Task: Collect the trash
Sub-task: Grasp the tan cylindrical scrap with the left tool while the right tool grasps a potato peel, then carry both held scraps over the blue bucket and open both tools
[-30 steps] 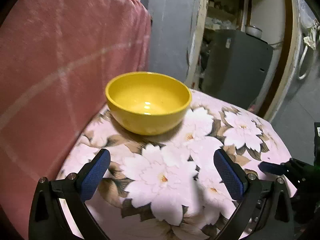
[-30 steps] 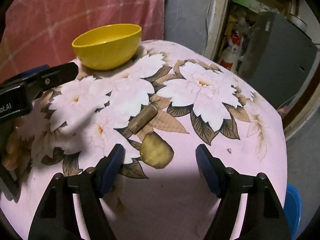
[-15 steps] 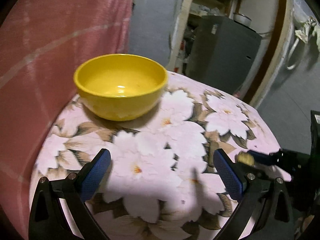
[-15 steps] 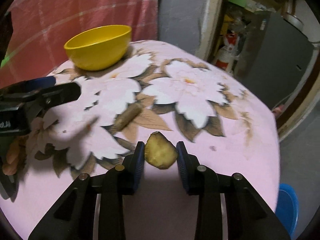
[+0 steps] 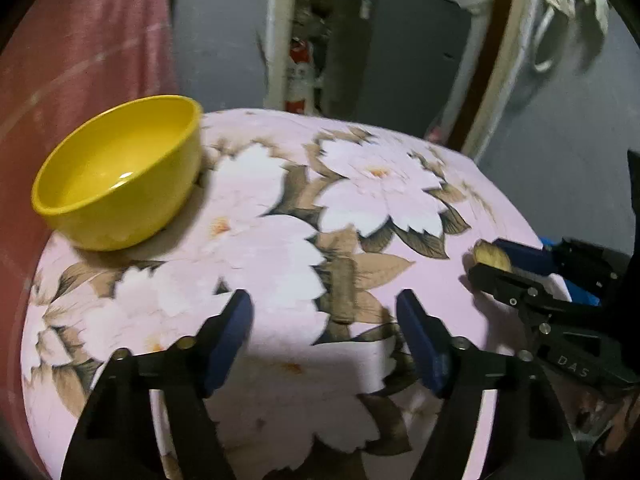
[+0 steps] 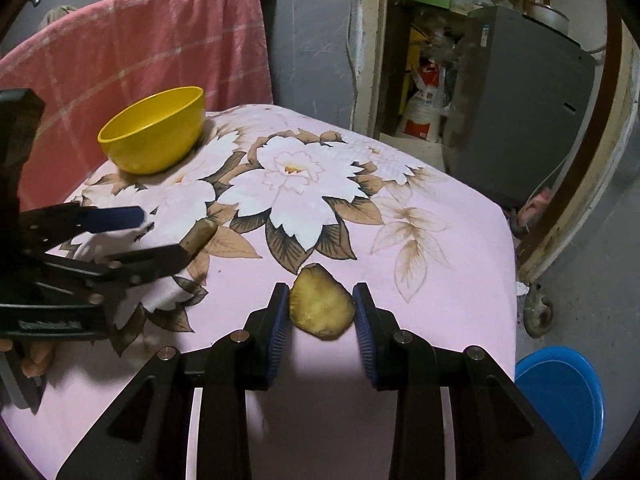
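Right gripper (image 6: 320, 312): fingers closed narrow on a yellow-brown peel scrap (image 6: 321, 307), pads touching both its sides.
Left gripper (image 5: 324, 336): fingers wide apart, holding nothing; a brown cylindrical scrap (image 5: 343, 290) lies just ahead, between them.
Yellow bowl (image 5: 120, 172): far left of the left fingers, on the floral cloth (image 5: 400, 152).

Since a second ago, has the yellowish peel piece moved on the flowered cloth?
Yes. The peel piece, gripped by the right tongs, shifted rightward off the leaf print beside the brown roll.
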Motion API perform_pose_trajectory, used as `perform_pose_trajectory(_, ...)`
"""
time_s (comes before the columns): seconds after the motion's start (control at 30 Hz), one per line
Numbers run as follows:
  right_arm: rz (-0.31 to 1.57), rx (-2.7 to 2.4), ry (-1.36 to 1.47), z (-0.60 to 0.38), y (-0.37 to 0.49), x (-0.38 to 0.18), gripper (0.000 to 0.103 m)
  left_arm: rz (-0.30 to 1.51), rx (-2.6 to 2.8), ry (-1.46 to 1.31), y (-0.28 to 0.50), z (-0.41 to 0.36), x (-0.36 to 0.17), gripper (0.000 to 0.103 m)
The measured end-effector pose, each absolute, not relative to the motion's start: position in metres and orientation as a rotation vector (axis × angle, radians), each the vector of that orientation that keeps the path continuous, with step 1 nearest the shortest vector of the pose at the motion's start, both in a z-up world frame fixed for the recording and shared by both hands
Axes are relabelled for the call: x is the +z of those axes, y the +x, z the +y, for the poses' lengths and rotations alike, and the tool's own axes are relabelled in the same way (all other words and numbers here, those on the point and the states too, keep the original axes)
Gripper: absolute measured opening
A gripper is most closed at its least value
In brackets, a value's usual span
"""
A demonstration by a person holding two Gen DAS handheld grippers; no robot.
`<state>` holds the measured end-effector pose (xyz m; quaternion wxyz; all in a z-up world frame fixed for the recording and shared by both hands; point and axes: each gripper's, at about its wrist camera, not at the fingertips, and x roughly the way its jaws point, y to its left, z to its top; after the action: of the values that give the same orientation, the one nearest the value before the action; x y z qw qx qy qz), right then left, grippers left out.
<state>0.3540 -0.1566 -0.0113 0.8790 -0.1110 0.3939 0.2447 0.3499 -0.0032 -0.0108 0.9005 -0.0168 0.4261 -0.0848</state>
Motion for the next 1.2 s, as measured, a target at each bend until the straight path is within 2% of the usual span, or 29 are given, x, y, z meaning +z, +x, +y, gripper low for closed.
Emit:
perform_pose_trajectory(0.07, 0.82, 0.515, -0.226, -0.158, 0.353, -0.012, 0.03, 0.905, -0.19, -0.013, 0.355, -0.01, -0.014, 0.055)
perform_pose_trajectory(0.13, 0.816, 0.519, -0.216, -0.161, 0.352, -0.012, 0.03, 0.92, -0.184, 0.003, 0.359, -0.013, -0.016, 0.042)
perform_pose_trajectory(0.27, 0.811, 0.52, -0.197, -0.163, 0.352, -0.011, 0.03, 0.922, -0.17, 0.035, 0.363, -0.019, -0.018, 0.032)
perform_pose_trajectory(0.33, 0.809, 0.522, -0.191, -0.165, 0.351, -0.01, 0.03, 0.924, -0.176, 0.038, 0.364, -0.02, -0.018, 0.023)
perform_pose_trajectory(0.53, 0.822, 0.539, -0.211, -0.162, 0.35, -0.014, 0.03, 0.934, -0.157, 0.049, 0.367, -0.021, -0.019, 0.011)
perform_pose_trajectory(0.9, 0.757, 0.539, -0.137, -0.179, 0.342, -0.001, 0.03, 0.86, -0.182, -0.011, 0.341, -0.026, 0.001, 0.011)
perform_pose_trajectory(1.2, 0.51, 0.485, -0.041, -0.22, 0.314, 0.057, 0.03, 0.648, -0.214, -0.086, 0.311, -0.044, 0.053, 0.011)
